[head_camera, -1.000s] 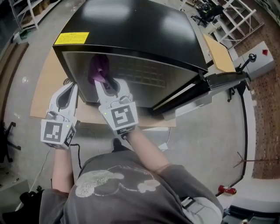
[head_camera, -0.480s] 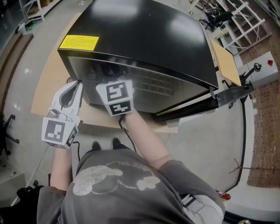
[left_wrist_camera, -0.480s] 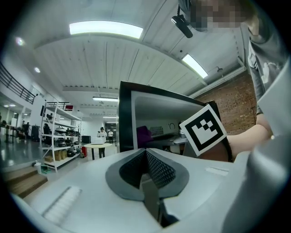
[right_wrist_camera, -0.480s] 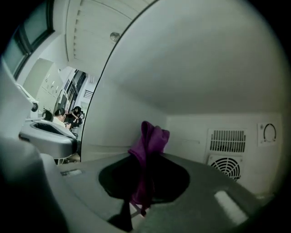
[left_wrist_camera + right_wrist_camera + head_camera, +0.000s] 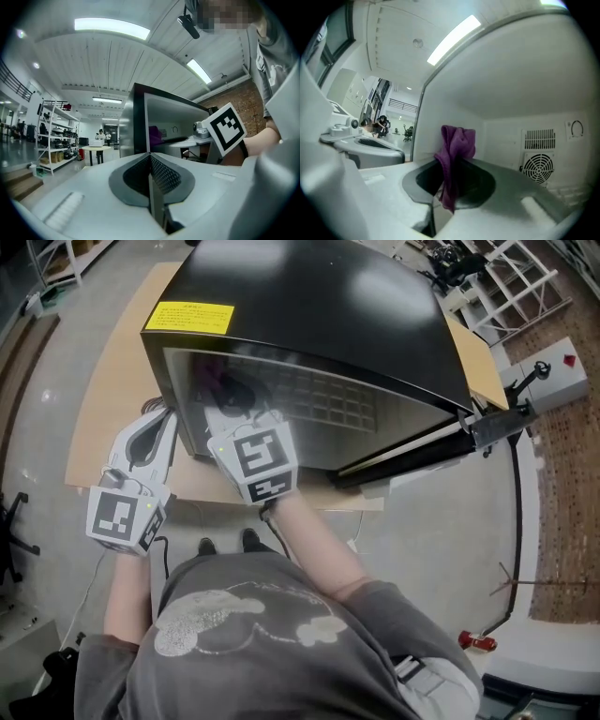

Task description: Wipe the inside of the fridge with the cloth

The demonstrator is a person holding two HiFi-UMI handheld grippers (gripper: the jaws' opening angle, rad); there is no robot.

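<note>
Worktop [image 5: 111, 381]: wooden, carries the fridge.
Fridge [image 5: 309, 306]: black, door open, white cavity facing the person.
Right tongs [image 5: 449, 174]: reaching into the cavity, clamped on the cloth, to bring it to the inner walls.
Left tongs [image 5: 150, 169]: closed and empty, parked outside the fridge's left edge, clear of the work.
Cloth [image 5: 455, 150]: purple, bunched upright from the jaws near the left inner wall; contact unclear.

A fridge [image 5: 309, 315] stands on a board [image 5: 112, 381] on the floor, its door [image 5: 487, 427] swung out to the right. The right gripper [image 5: 232, 409] reaches inside, a cloth [image 5: 454, 150] between its jaws. The left gripper [image 5: 153, 427] hangs outside, left of the opening, above the board's near edge.
</note>
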